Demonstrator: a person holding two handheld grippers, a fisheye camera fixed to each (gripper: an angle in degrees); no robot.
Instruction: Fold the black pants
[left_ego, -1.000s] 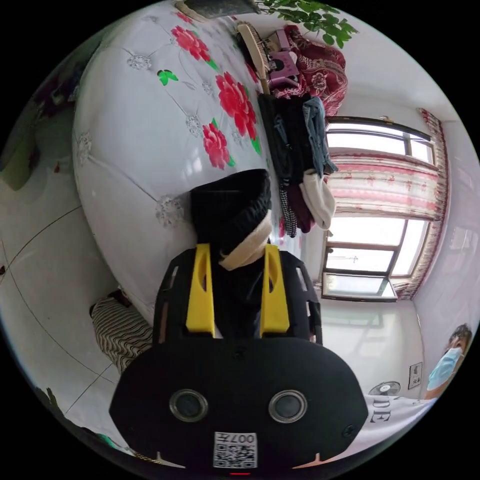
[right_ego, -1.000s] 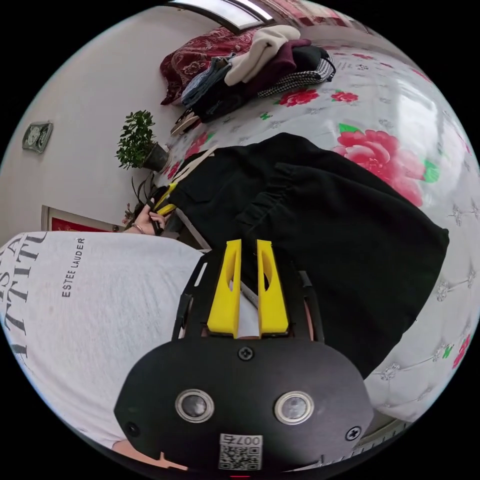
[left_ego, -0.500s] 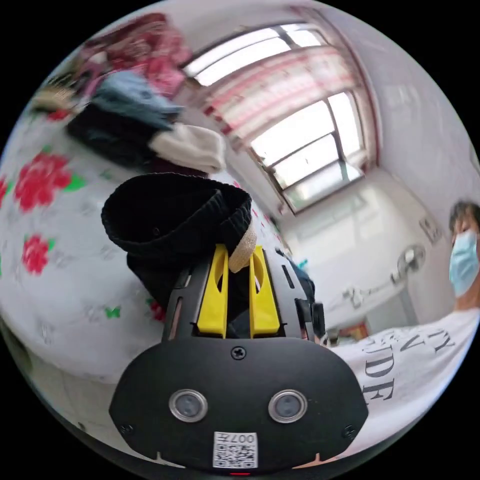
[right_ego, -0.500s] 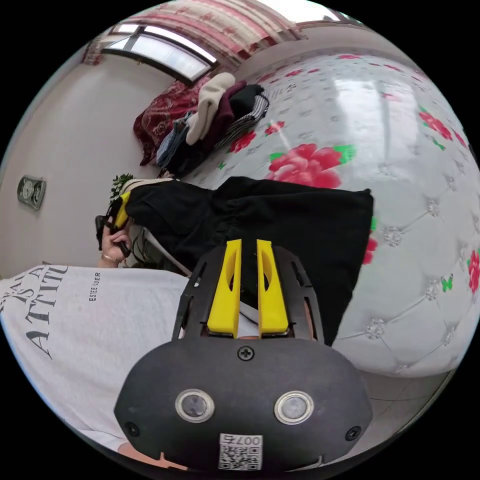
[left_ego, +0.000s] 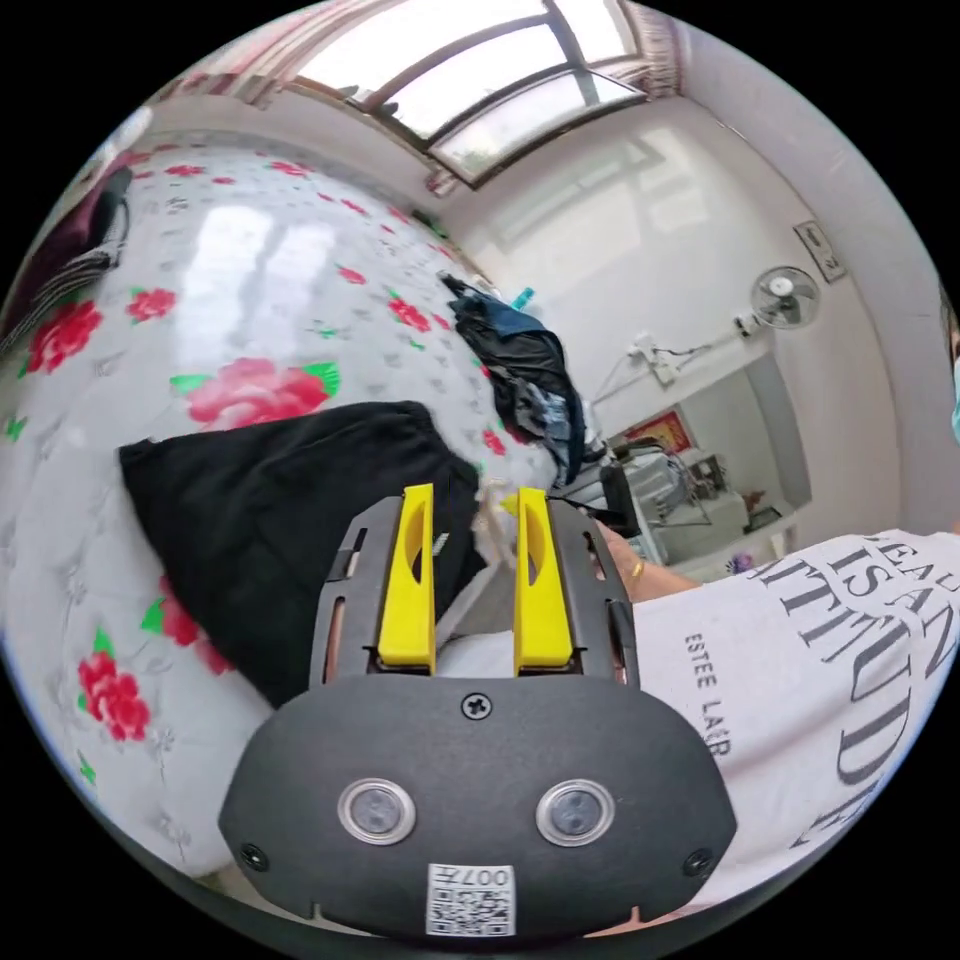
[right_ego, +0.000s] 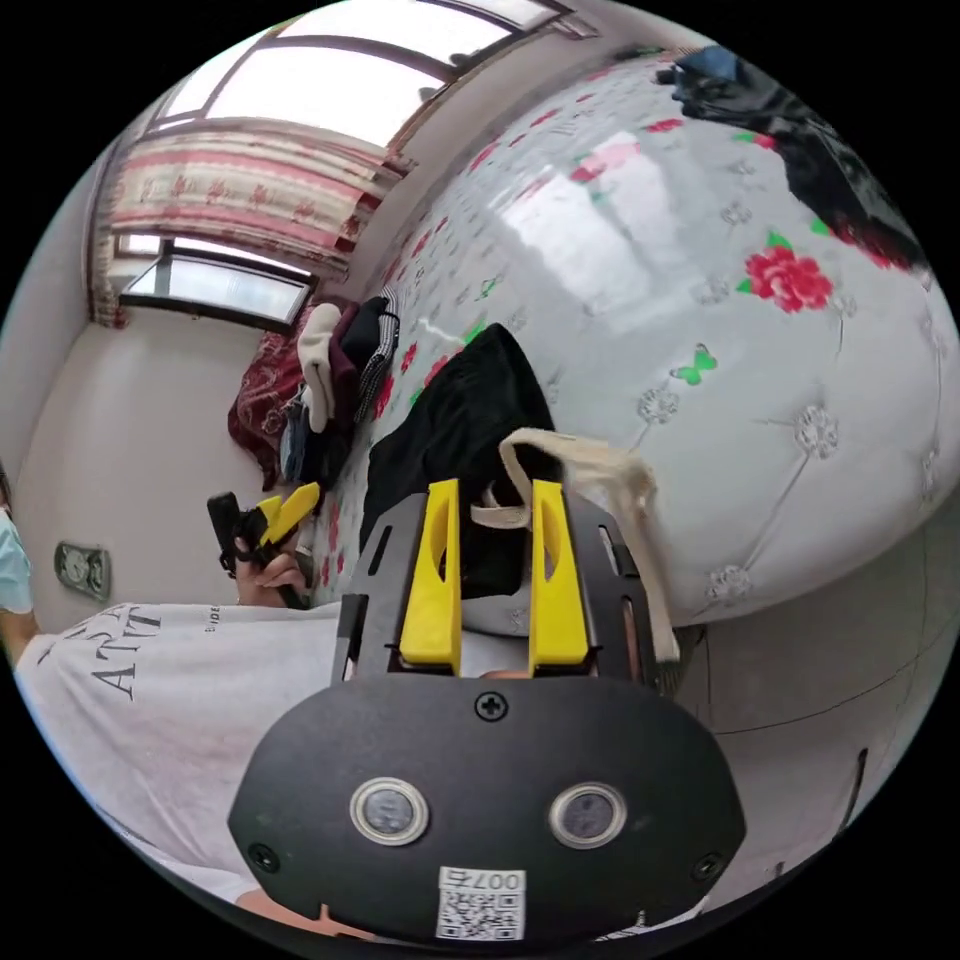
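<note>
Clearly, your left hand-held gripper (left_ego: 475, 500) had its yellow jaws standing apart with nothing pinched between them, and the black pants (left_ego: 290, 520) lay just beyond its tips on the bed (left_ego: 240, 260), a quilted white cover printed with red flowers. From that view the pants looked flattened into a broad dark panel near the bed's edge, with a second heap of dark clothes (left_ego: 525, 385) well apart from them, farther along the bed. Your shirt (left_ego: 800, 660) showed beside the gripper. Moving to your right hand-held gripper (right_ego: 495, 495), its jaws were also apart; a cream drawstring or waist tape (right_ego: 575, 465) from the pants looped across the gap and over one jaw tip, draped rather than clamped as far as I could tell. In that view the pants sat bunched just ahead of the jaws, with a pile of clothes (right_ego: 335, 370) beyond them toward the window (right_ego: 300, 80), and your left gripper held up beside your shirt. I judge this cloth to be soft, light and limp: it would sag and slide on the glossy cover. You would do best to pinch the thicker waistband or a hem corner, both layers together, and not the loose tape.
</note>
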